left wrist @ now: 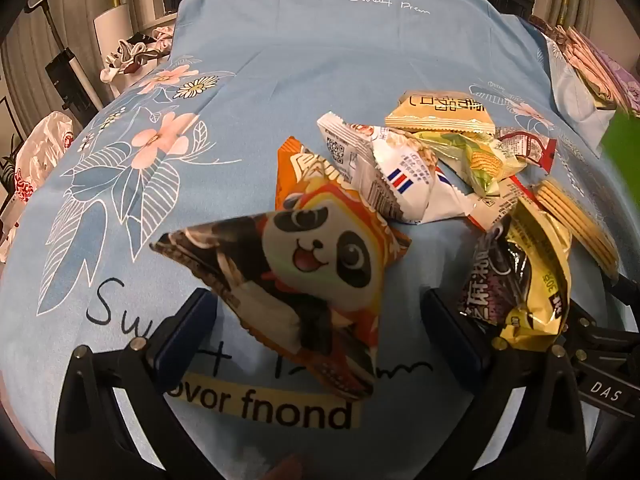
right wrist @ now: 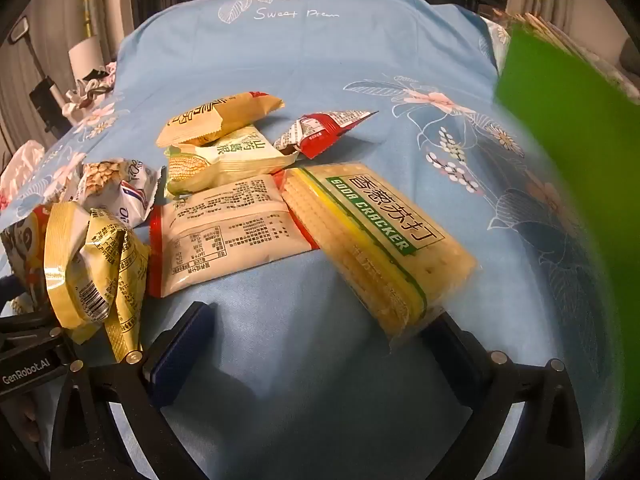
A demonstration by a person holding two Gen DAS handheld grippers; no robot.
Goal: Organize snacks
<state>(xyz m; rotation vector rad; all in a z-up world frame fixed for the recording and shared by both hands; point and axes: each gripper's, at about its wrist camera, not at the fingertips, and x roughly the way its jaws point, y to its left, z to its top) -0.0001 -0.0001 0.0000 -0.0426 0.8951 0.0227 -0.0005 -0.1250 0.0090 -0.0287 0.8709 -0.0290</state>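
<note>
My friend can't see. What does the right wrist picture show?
A soda cracker pack lies on a blue flowered bedsheet, its near end by the open right claw. More snack packets sit left of it; a blurry green shape fills the right edge.

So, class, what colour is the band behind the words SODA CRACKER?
Green band, clearest in the right wrist view.

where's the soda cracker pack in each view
Left wrist: soda cracker pack at the right edge, seen edge-on, behind the black-and-yellow packet.
Right wrist: soda cracker pack just right of centre, label up, its near end by the right finger.
Shared landmark: the white packet with the flag stripe.
</note>
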